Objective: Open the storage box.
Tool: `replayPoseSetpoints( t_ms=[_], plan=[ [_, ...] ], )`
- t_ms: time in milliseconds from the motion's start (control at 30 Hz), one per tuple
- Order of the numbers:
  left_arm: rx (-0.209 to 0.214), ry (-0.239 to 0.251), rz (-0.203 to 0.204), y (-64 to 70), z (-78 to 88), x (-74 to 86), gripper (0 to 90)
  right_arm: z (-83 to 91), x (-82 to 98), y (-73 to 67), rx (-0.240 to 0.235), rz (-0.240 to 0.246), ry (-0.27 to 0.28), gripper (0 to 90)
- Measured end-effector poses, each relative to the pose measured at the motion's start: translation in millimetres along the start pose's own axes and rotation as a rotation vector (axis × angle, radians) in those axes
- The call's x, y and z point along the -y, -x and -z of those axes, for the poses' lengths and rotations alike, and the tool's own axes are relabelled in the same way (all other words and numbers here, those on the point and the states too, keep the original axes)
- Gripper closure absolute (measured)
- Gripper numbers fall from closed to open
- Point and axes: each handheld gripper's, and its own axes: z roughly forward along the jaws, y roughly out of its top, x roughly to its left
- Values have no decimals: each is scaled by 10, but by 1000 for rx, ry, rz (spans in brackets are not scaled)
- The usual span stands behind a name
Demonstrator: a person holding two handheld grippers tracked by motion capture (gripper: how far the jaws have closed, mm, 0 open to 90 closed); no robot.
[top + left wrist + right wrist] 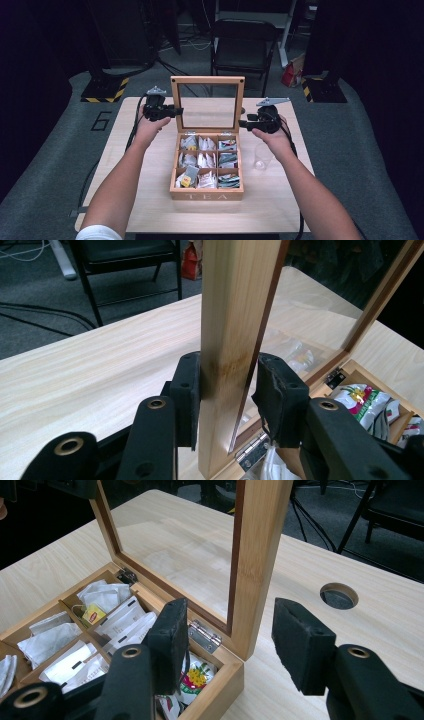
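Observation:
A wooden tea box (206, 193) stands open at the middle of the table, its glass-paned lid (207, 80) upright. Several compartments hold tea bags (200, 160). My left gripper (174, 111) is at the lid's left side. In the left gripper view it (227, 377) is shut on the lid's wooden frame post (235, 300), with a pad pressed on each side. My right gripper (244, 123) is at the lid's right side. In the right gripper view it (229, 622) stands open, and the right frame post (260, 540) rises between its pads without touching them.
A clear plastic cup (261, 157) stands on the table right of the box, under my right wrist. A round hole (339, 595) is cut in the tabletop behind the lid. A black chair (242, 42) stands beyond the table's far edge.

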Motion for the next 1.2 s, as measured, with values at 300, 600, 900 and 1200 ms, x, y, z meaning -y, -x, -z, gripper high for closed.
replayPoseSetpoints(
  t_ms=[300, 600, 900, 1200],
  plan=[
    [-10, 4, 37, -16, -52, -2, 631, 14, 35, 18, 0, -5, -3, 482],
    [-8, -3, 39, -49, -91, -18, 629, 36, 36, -1, -5, -9, -1, 481],
    [-30, 1, 71, -30, -131, -18, 606, 37, 50, -32, -12, -5, -8, 468],
    [-19, -11, 58, -34, -94, -1, 587, 91, 64, -119, -32, 13, -2, 461]
  ],
)
